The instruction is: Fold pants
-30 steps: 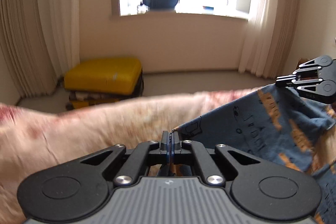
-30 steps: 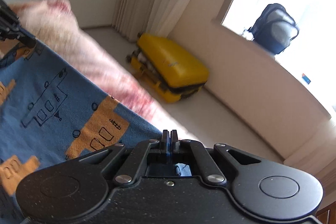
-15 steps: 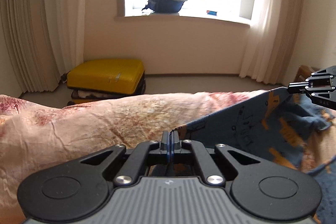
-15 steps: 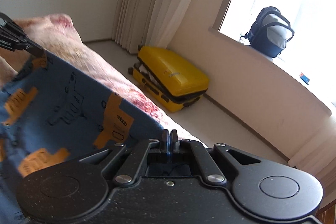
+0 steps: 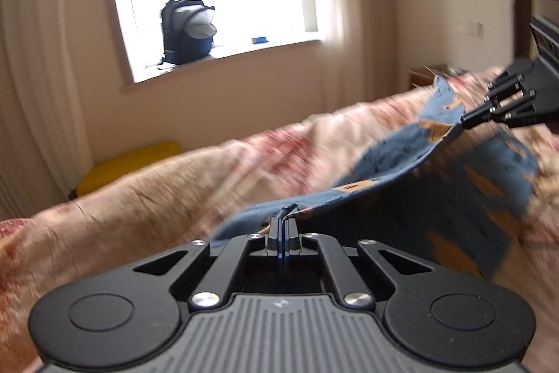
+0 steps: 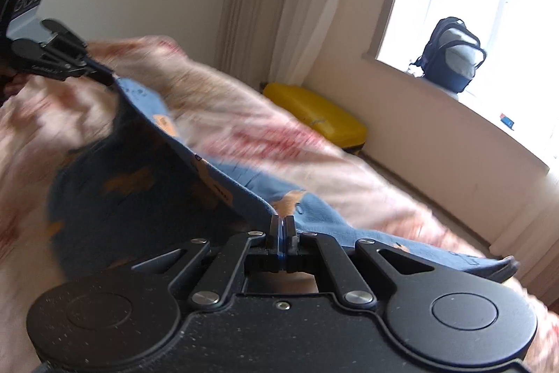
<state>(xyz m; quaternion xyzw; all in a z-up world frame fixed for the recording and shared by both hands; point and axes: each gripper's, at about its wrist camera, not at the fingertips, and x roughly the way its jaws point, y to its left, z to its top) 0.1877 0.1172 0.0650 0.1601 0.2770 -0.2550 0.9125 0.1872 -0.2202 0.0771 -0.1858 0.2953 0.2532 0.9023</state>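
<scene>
Blue cotton pants (image 5: 394,159): printed with orange shapes, stretched in the air as a taut band between the two grippers, lifted off the bedspread; lower part hanging down onto the bed, blurred.
Left gripper (image 5: 282,219): fingers pressed together on a bunched edge of the pants; also visible at upper left of the right wrist view (image 6: 104,80), pinching the far corner.
Right gripper (image 6: 282,223): fingers closed tight on the near edge of the pants; seen at right of the left wrist view (image 5: 466,121), clamped on the far end.
Bedspread (image 5: 139,198): pink and cream with red floral marks, beneath the pants.
Yellow suitcase (image 6: 314,114): on the floor beyond the bed, below the window; lid appears down, contents not visible here.
Backpack (image 5: 187,30): dark blue, upright on the windowsill, top gaping open with a pale grey item showing inside.
Windowsill (image 5: 237,49): also bearing a small blue object (image 5: 259,40), right of the backpack.
</scene>
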